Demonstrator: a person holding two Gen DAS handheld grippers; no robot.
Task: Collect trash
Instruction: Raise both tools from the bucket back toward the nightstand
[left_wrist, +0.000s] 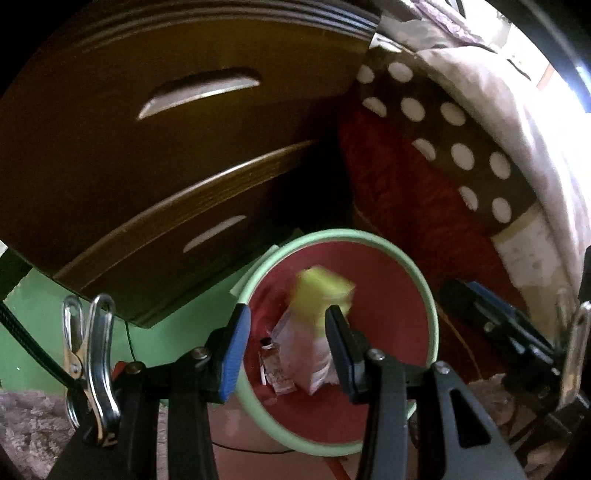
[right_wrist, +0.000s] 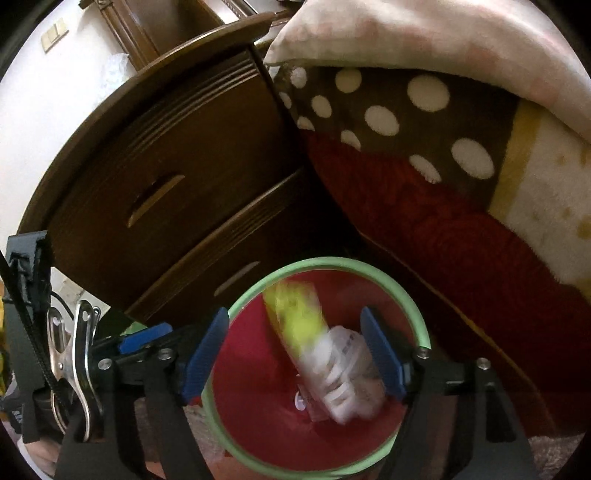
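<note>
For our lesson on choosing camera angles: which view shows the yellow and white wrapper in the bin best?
The right wrist view: the wrapper lies almost whole, though blurred, between the open right fingers above the red bin. In the left wrist view, one left finger covers part of the wrapper and it looks smaller.

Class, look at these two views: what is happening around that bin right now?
A person is collecting trash with a pair of tongs in each hand. Both are over a red bin with a pale green rim, beside a wooden nightstand and a bed. The right tongs stand wide open above it, and a blurred yellow-and-white wrapper between them seems to be dropping in. The left tongs are open and empty. Other scraps already lie inside.
</note>
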